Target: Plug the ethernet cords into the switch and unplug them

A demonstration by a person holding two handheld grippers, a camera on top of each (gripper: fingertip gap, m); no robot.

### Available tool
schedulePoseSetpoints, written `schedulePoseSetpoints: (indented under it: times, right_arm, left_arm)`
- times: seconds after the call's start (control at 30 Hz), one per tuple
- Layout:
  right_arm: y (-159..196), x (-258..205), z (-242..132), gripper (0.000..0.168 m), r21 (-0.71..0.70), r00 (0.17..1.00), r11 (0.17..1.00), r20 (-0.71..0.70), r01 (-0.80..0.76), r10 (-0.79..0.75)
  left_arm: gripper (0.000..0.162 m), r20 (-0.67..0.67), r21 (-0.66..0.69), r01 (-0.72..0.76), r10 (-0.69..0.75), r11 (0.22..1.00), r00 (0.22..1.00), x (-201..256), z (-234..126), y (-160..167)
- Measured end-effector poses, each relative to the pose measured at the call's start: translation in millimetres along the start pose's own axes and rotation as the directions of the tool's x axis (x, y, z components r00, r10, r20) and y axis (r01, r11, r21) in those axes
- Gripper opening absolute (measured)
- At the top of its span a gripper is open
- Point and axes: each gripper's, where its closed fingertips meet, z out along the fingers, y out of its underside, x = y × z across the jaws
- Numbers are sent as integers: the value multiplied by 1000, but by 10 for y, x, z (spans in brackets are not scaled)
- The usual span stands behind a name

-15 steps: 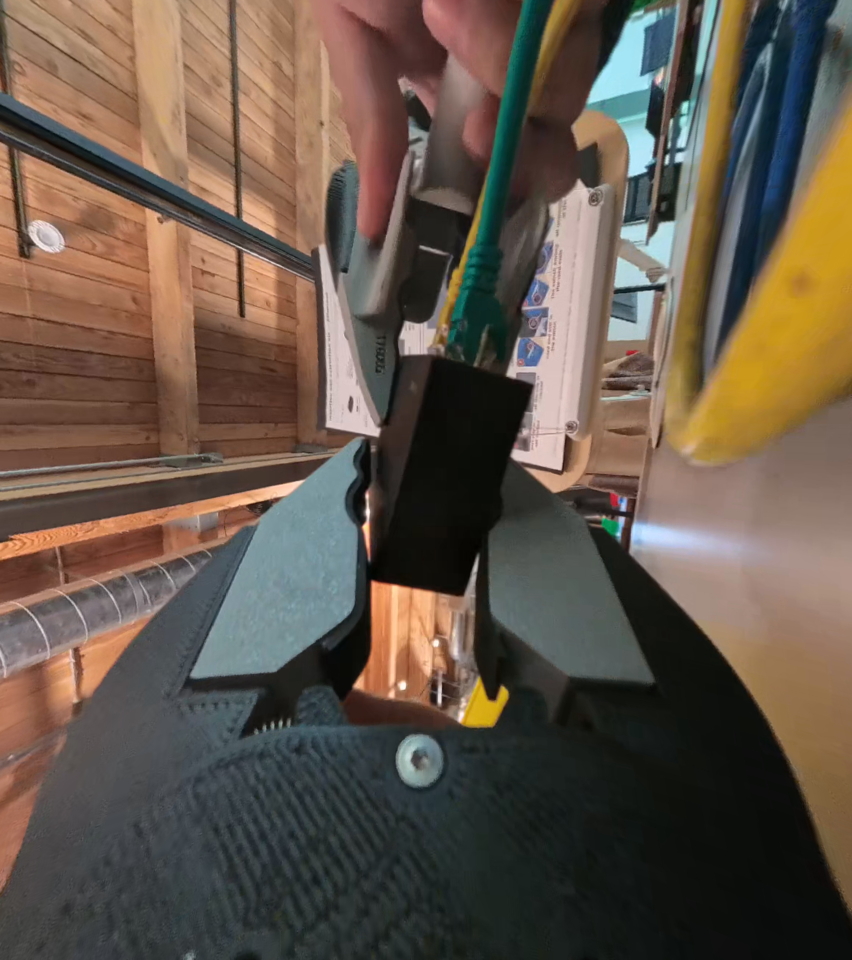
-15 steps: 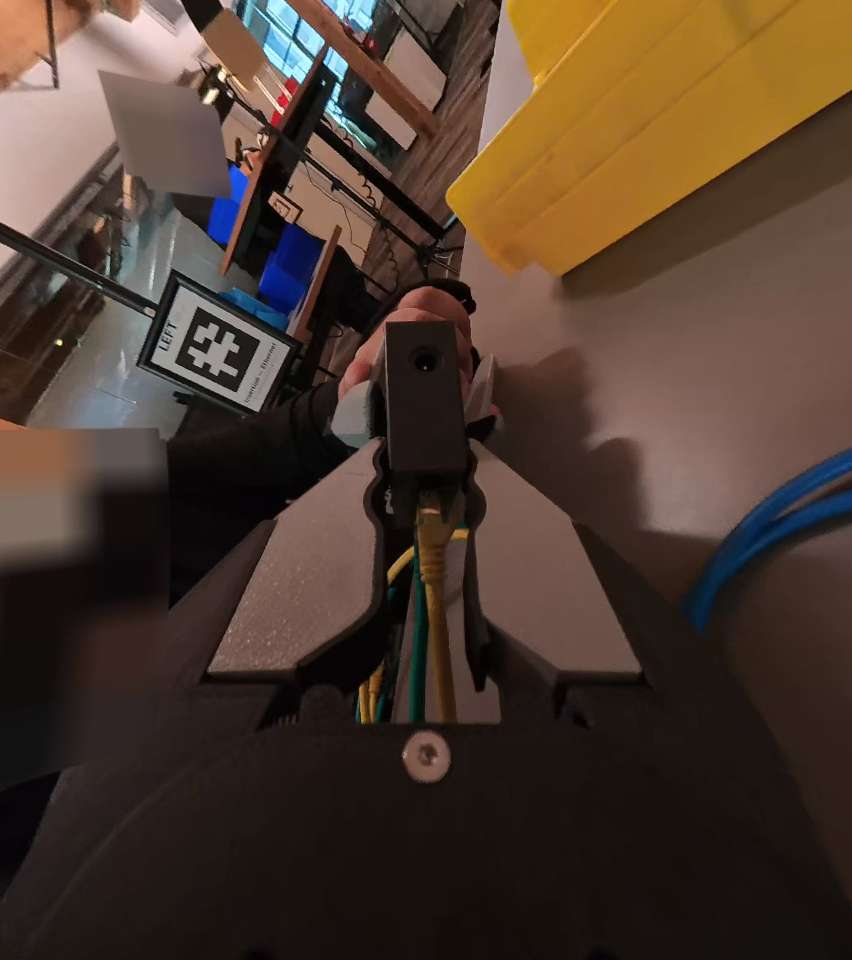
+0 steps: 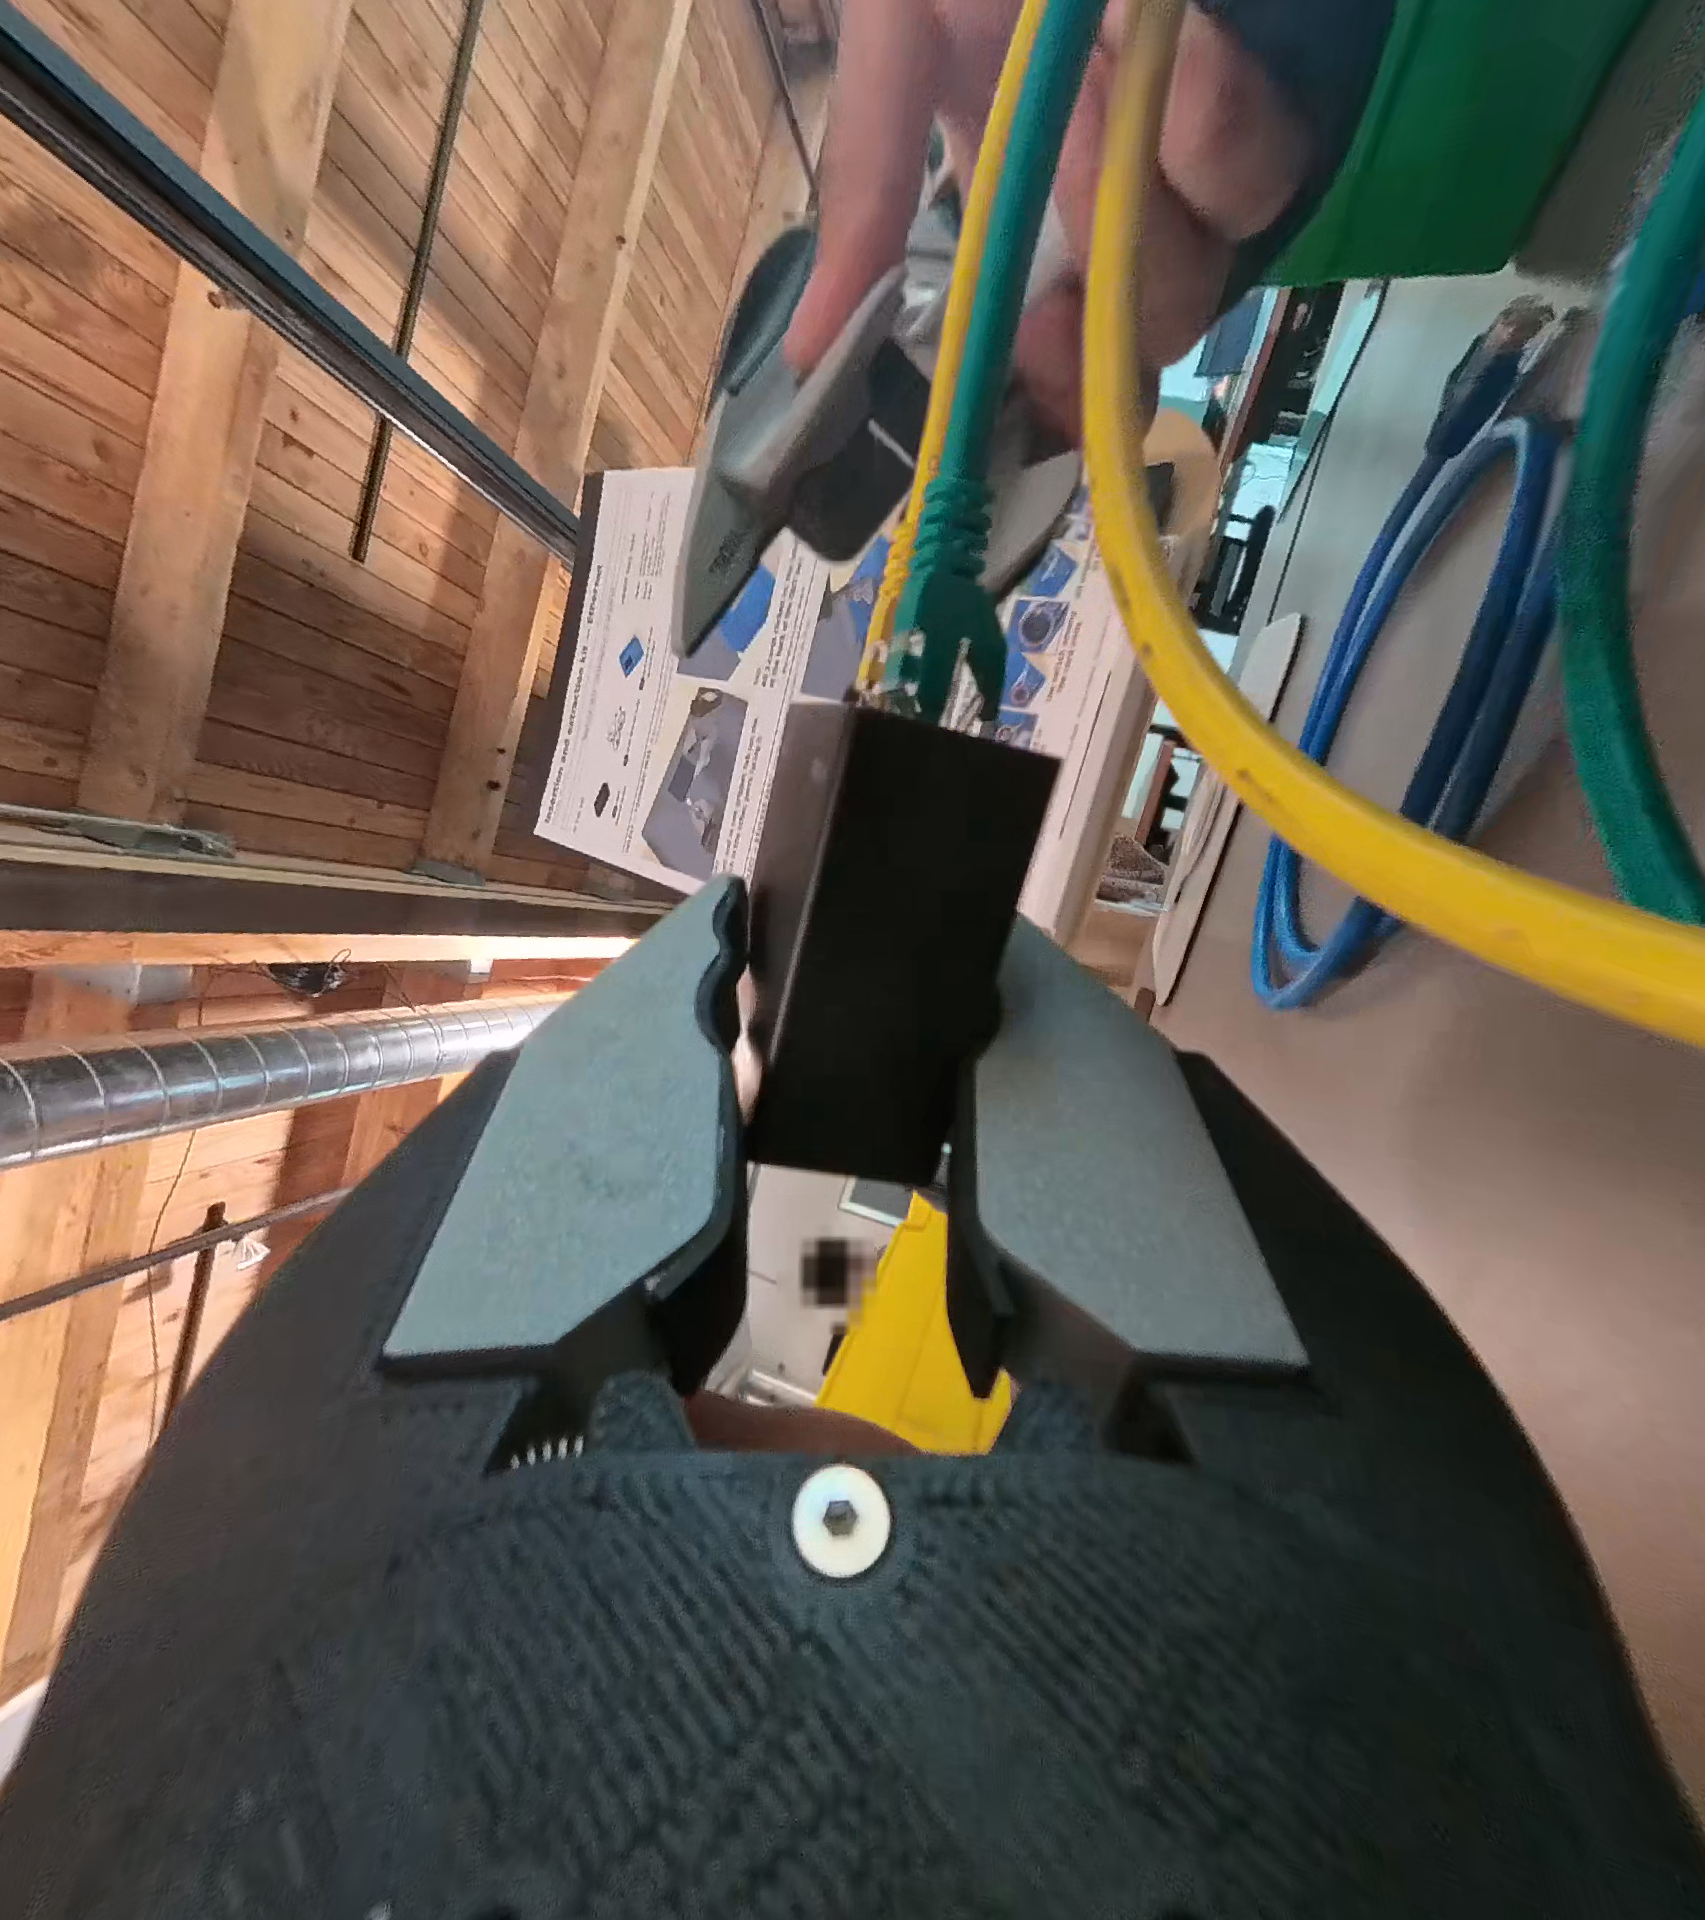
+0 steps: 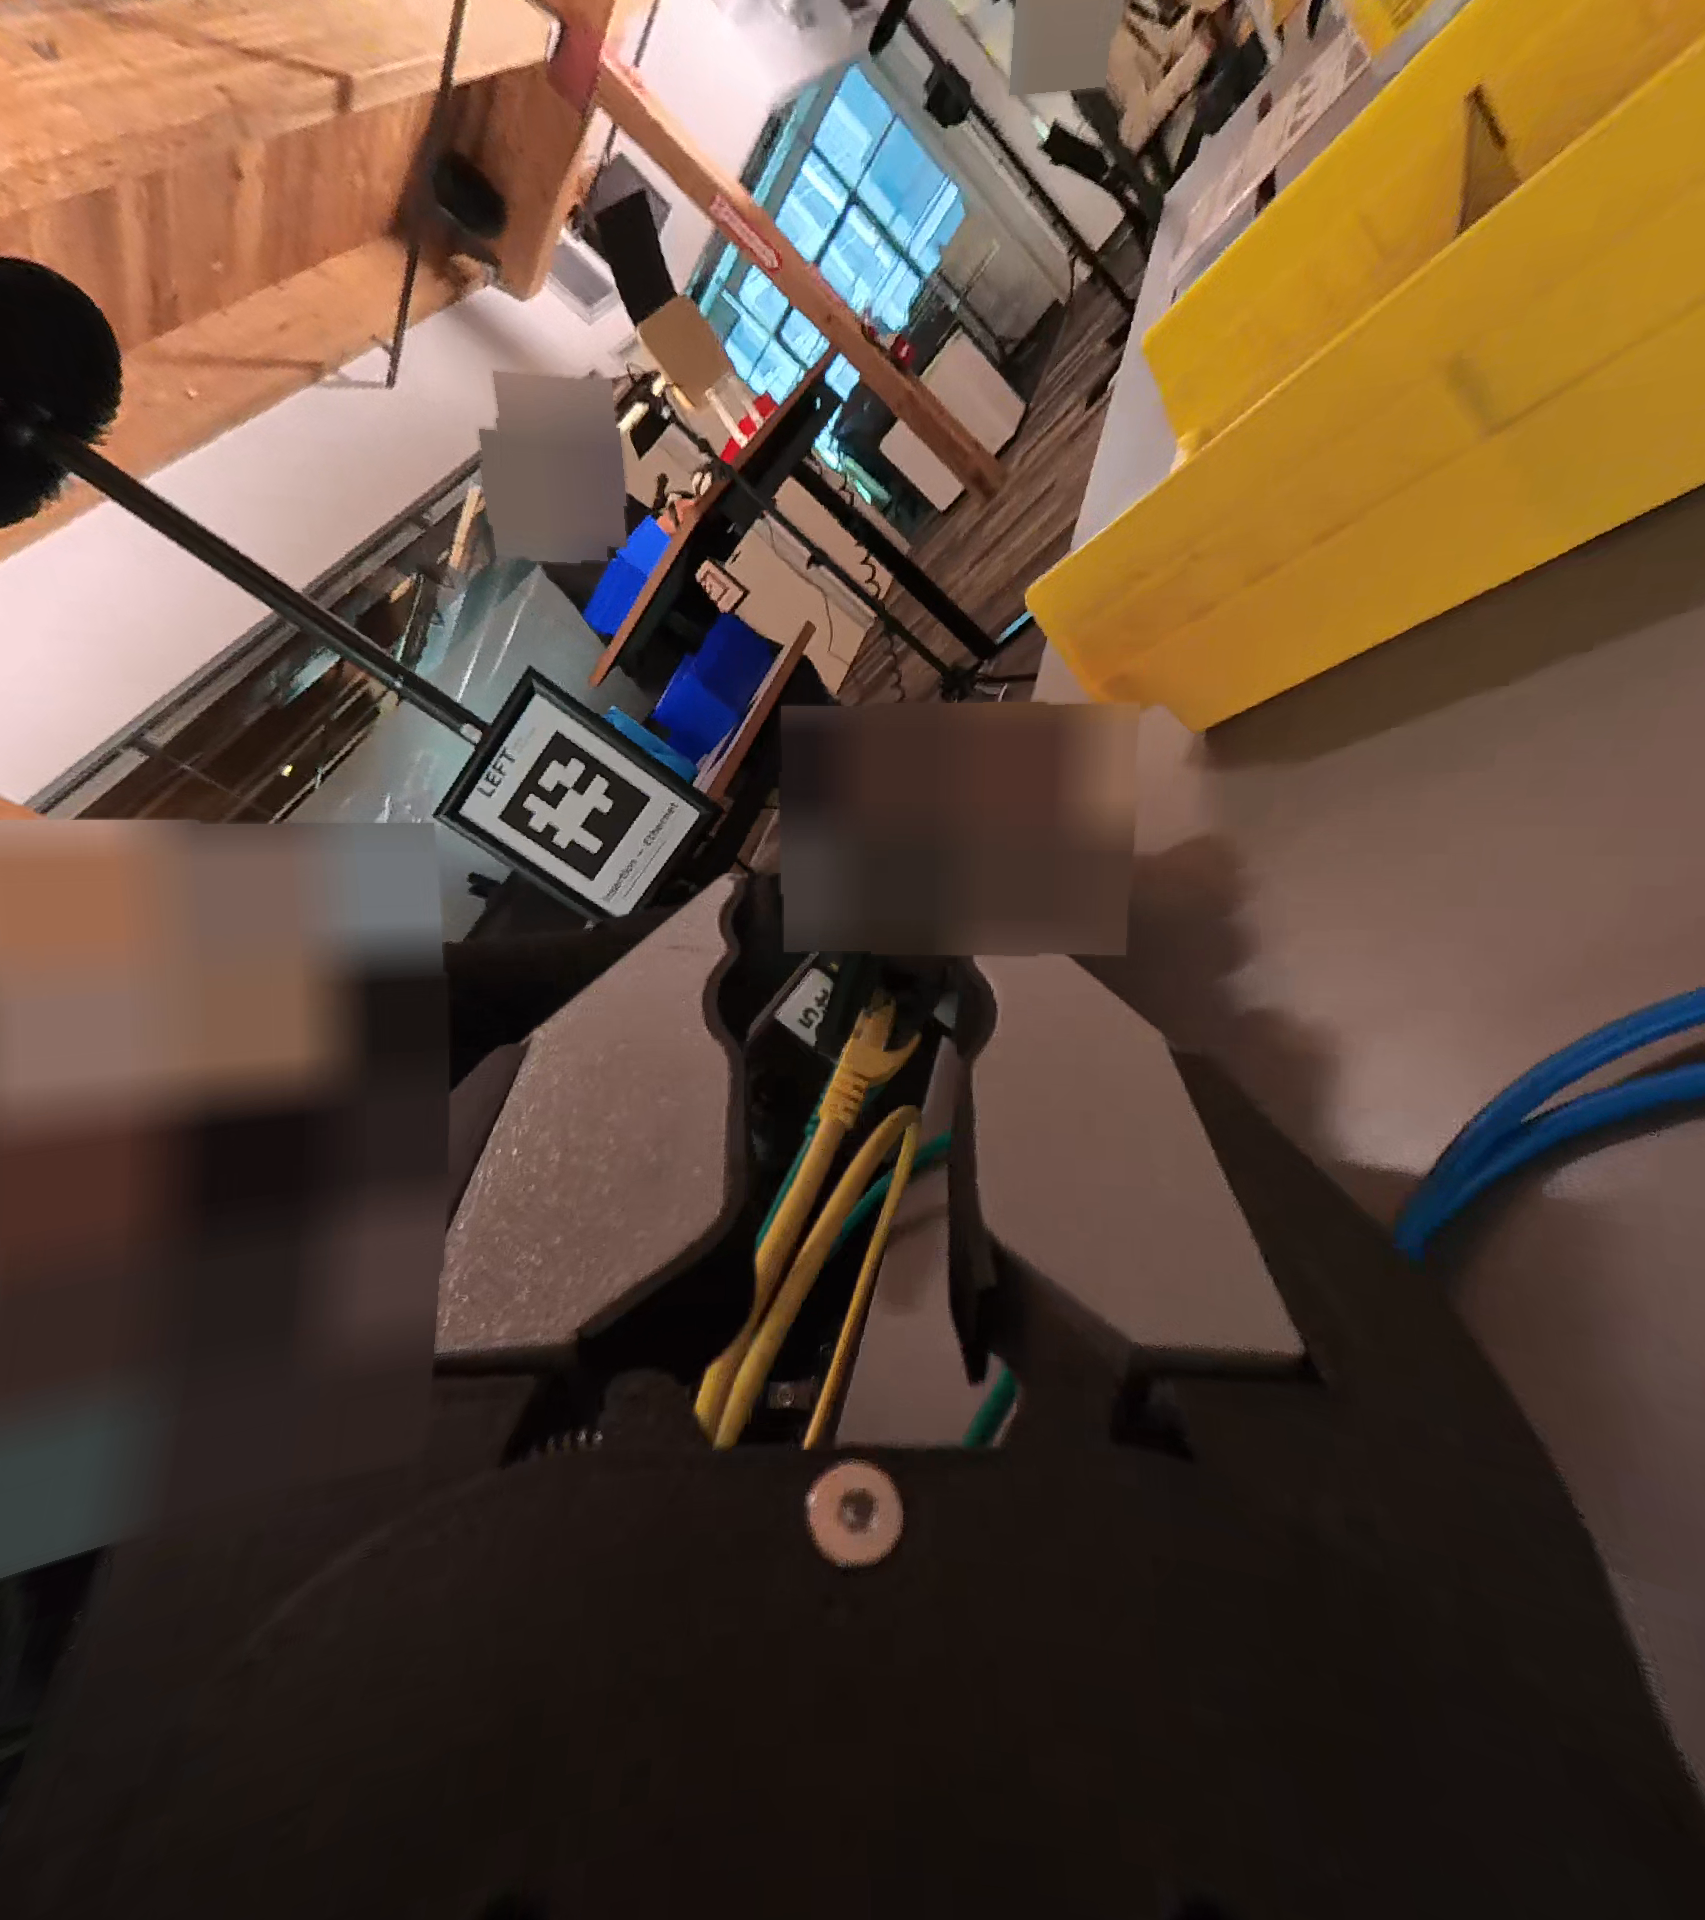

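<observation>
A small black box-shaped switch is clamped between the fingers of the left tool. Just beyond it, a green cord and a yellow cord are seated in its ports; unplugging is judged outstanding. The right tool is held parted around both cords, gripping nothing.

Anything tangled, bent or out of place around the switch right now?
Nothing looks damaged. The left hand-held gripper clamps the black switch in the air, tilted. The green cord and a yellow cord meet its far end. A slack yellow loop hangs beside it, where it might snag.
</observation>
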Motion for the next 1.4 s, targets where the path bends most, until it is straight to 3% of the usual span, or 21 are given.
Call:
schedulePoseSetpoints:
  times: [0.1,0.2,0.43,0.53,0.63,0.7,0.77,0.8,0.93,1.03,1.1,1.13,1.17,1.27,1.4]
  right_arm:
    - [198,97,170,39,-110,1000,994,-24,-21,19]
    - [367,119,335,27,-195,1000,980,-16,-29,26]
    - [369,221,381,25,-128,987,980,14,-155,158]
    - [368,277,363,25,-113,981,975,3,-191,192]
    - [281,227,331,28,-119,994,987,-38,-111,107]
    - [152,216,242,31,-95,989,995,-146,18,-32]
    - [13,195,100,10,-63,942,980,-271,188,-198]
    - [-70,144,28,9,-31,917,965,-305,261,-258]
    - [-365,-105,-248,21,87,801,861,-422,501,-424]
    - [-492,-248,-439,32,87,646,739,-561,668,-518]
    - [-522,-328,-563,54,74,525,636,-641,768,-560]
    - [-518,-339,-625,54,77,488,609,-681,789,-546]
    - [-490,-328,-667,48,65,462,602,-707,796,-535]
    - [-271,-132,-734,30,-57,436,692,-739,720,-514]
    - [-46,158,-980,35,-185,386,824,-814,536,-434]
  left_arm:
    - [38,1,0,-6,6,1000,1000,5,-4,-6]
    - [39,11,-21,-16,16,1000,1000,1,5,42]
    - [40,13,-32,-117,117,993,993,74,-3,24]
    - [39,-44,-63,-94,91,994,995,127,15,76]
    - [38,-25,-80,-8,6,997,1000,46,35,127]
    - [38,-25,-85,37,-40,996,999,16,29,157]
    - [38,-31,-75,39,-41,996,999,23,17,139]
    - [38,-26,-67,26,-28,997,999,21,12,115]
    - [38,-30,-51,2,-4,999,1000,39,3,89]
    - [39,-24,-54,8,-9,999,1000,22,-2,115]
    - [39,-28,-33,-2,1,999,1000,31,-19,82]
    - [39,-32,-23,-8,7,1000,999,42,-27,61]
    - [39,-37,-14,-14,13,1000,999,53,-31,44]
    - [39,-35,3,-16,16,1000,999,47,-41,22]
    - [39,-32,-5,14,-14,1000,999,12,-44,76]
